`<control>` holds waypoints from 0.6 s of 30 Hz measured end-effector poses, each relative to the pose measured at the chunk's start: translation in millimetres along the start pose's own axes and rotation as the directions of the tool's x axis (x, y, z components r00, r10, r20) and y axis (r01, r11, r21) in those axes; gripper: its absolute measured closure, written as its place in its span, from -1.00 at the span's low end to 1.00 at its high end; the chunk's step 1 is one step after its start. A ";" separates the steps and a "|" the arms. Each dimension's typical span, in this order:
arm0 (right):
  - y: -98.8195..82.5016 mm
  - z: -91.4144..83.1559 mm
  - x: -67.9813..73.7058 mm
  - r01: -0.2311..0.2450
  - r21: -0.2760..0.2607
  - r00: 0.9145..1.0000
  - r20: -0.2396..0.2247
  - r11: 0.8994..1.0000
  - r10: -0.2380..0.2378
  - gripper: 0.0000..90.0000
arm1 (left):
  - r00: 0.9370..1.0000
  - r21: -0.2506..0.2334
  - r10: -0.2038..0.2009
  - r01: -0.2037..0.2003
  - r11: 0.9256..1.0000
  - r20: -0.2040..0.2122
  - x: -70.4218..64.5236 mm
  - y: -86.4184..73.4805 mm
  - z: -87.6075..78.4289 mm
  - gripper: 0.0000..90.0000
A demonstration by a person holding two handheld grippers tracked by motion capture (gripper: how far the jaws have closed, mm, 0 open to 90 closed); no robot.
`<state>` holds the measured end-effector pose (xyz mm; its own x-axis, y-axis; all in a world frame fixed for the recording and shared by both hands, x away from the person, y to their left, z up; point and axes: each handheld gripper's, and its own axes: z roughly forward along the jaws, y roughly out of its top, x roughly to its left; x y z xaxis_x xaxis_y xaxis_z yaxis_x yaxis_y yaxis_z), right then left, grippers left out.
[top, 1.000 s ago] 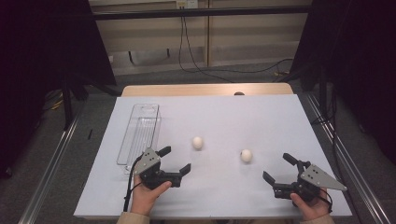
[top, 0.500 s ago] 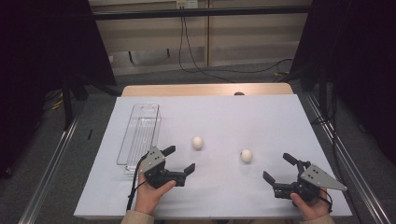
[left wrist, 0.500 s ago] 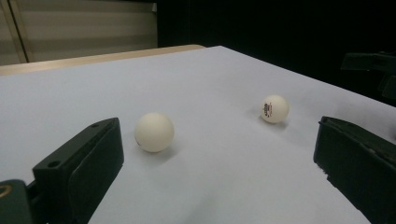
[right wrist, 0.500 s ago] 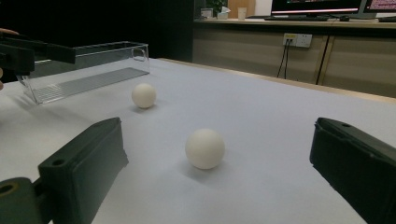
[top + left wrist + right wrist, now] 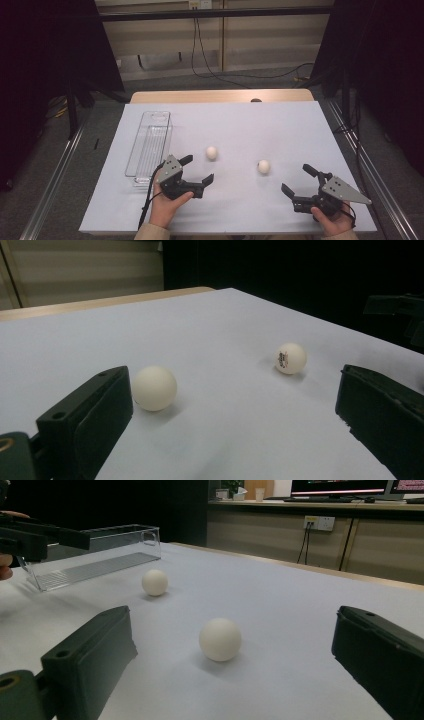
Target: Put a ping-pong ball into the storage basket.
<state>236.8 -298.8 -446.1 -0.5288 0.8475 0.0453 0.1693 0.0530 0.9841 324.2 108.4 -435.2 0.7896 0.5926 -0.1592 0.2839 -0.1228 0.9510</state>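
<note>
Both grippers are wide open and hold nothing. From the high view, the left gripper (image 5: pixel 196 169) sits low on the table, and the near ball (image 5: pixel 211 153) lies just past it at about 1 o'clock, not touching. In the left gripper view that ball (image 5: pixel 154 388) rests just beside the left-hand jaw, and I cannot tell if they touch. The other ball (image 5: pixel 290 358), with a small dark print on it, lies farther off toward 1 o'clock, nearer the other jaw but apart from it.

The right gripper (image 5: pixel 296 180) is low on the right side of the table. The second ball (image 5: pixel 263 166) lies at about 10 o'clock from it, near but apart. In the right gripper view this ball (image 5: pixel 220 639) sits between the two black jaws, ahead of them.

Both balls rest on the white table cover (image 5: pixel 250 125), well apart from each other.

A clear plastic tray (image 5: pixel 150 145) lies along the left side of the table, at about 11 o'clock from the left gripper. It has a ribbed floor and no ball inside. The person's hands come in from the bottom edge.
</note>
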 end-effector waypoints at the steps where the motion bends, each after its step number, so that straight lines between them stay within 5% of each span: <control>1: 0.0 0.0 0.0 -0.001 0.000 1.000 0.000 1.000 0.001 -0.94 | 1.000 0.001 0.001 -0.001 1.000 -0.004 -0.1 0.0 0.5 -0.96; 18: -0.2 -0.1 -0.2 0.004 0.004 1.000 0.000 1.000 -0.004 -0.94 | 1.000 0.018 0.024 -0.024 1.000 0.002 -5.1 1.5 10.0 -0.95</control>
<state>236.8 -299.0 -446.3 -0.5296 0.8473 0.0410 0.1706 0.0591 0.9836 326.1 97.2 -435.6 0.7975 0.5877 -0.1366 0.2743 -0.1514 0.9496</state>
